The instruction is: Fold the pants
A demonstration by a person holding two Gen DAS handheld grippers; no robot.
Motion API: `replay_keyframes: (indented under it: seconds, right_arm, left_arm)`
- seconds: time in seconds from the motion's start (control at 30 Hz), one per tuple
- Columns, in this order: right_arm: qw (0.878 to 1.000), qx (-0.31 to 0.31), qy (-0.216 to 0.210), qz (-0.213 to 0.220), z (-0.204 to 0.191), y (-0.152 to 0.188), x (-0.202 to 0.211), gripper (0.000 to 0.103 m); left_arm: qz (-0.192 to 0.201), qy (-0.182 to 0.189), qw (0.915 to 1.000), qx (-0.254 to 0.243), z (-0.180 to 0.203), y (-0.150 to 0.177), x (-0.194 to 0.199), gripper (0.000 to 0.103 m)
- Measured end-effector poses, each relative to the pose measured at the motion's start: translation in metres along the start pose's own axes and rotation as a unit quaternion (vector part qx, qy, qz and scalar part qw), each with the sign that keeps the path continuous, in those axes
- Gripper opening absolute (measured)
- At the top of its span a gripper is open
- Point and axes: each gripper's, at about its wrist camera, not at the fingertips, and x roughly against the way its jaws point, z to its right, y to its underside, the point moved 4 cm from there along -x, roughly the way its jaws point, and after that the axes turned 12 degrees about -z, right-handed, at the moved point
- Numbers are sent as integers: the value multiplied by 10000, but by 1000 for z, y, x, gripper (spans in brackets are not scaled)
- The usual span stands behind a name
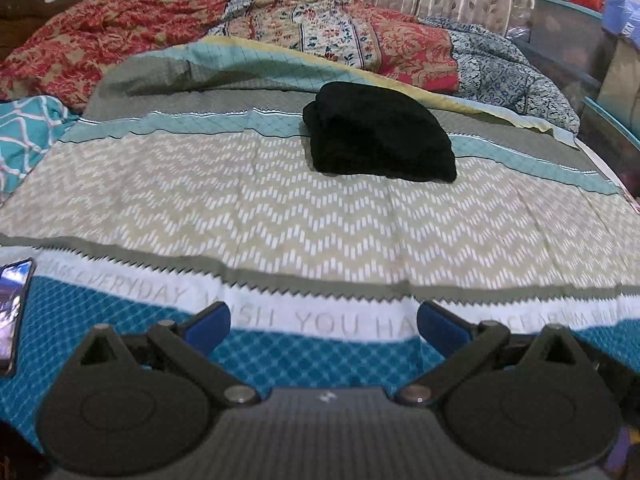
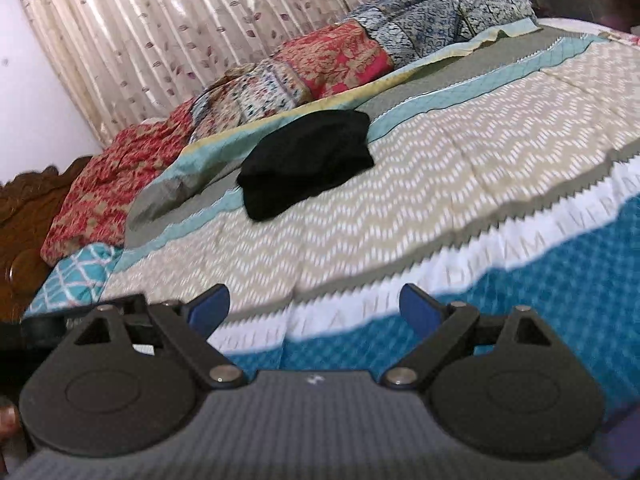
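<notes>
Nearest in each wrist view is a black two-finger claw with blue pads. The left gripper [image 1: 324,322] has its fingers spread wide apart, holding and touching nothing, above the blue diamond-patterned band of the bedspread [image 1: 280,356]. The right gripper [image 2: 315,307] is likewise spread wide and empty over the same quilt. A phone with a lit screen [image 1: 14,312] lies at the left edge. Farther off, on the beige zigzag band, well apart from both claws, sits the black fabric pants [image 1: 380,134] as a compact folded bundle. Beyond it lie crumpled red floral blankets [image 1: 100,44] and a leaf-print curtain [image 2: 180,32]. Judging by the neat bundle, folding looks finished or nearly so; any further move would need a reach forward to the bundle
</notes>
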Motion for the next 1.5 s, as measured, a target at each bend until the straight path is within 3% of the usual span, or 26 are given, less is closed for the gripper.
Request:
replay_keyframes:
  seconds: [0.13, 0.4, 1.1, 1.5]
  right_arm:
    - [9999, 137, 76, -68, -8, 21, 8, 102]
    - [9989, 452, 58, -110, -24, 34, 16, 103]
    - [9994, 274, 78, -215, -22, 40, 5, 103]
    - [9992, 176, 50, -369, -21, 41, -3, 103]
  left_arm:
    - [-70, -58, 10000, -15, 0, 18, 10, 103]
    - [207, -315, 9993, 69, -3, 40, 29, 103]
    - [128, -851, 9959, -275, 1, 37, 15, 103]
    - [157, -662, 9975, -210, -2, 32, 14, 103]
